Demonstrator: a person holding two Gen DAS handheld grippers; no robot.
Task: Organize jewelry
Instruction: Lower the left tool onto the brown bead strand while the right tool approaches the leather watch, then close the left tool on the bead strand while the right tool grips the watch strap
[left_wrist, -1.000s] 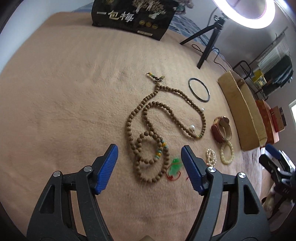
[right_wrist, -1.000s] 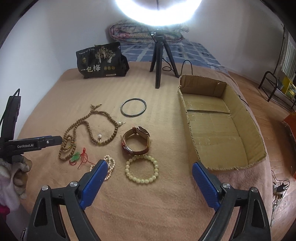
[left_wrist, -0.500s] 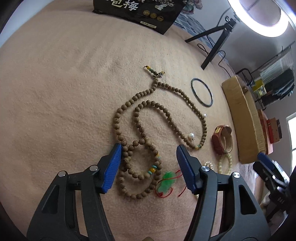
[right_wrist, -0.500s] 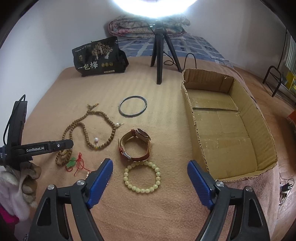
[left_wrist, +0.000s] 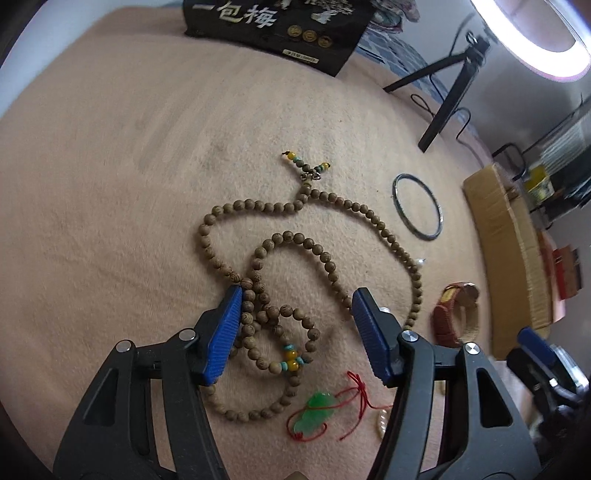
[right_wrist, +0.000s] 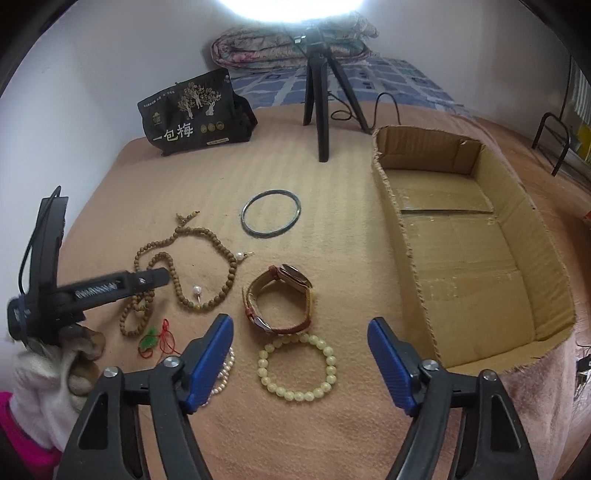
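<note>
A long wooden bead necklace lies coiled on the tan blanket. My left gripper hangs low over its lower loops, open, with the beads between its blue pads and the left pad right beside them. A green pendant on red cord lies just below. In the right wrist view a pale green bead bracelet lies between the pads of my right gripper, whose jaws are closing without touching it. Just beyond it sits a brown leather watch.
A dark bangle lies farther back. A pearl bracelet peeks from behind the right gripper's left finger. An open cardboard box stands to the right. A black bag and a ring-light tripod stand at the back.
Both grippers have moved forward and lower toward the jewelry. The left jaws narrowed and now straddle the necklace coils. The right jaws have narrowed around the pale bracelet.
</note>
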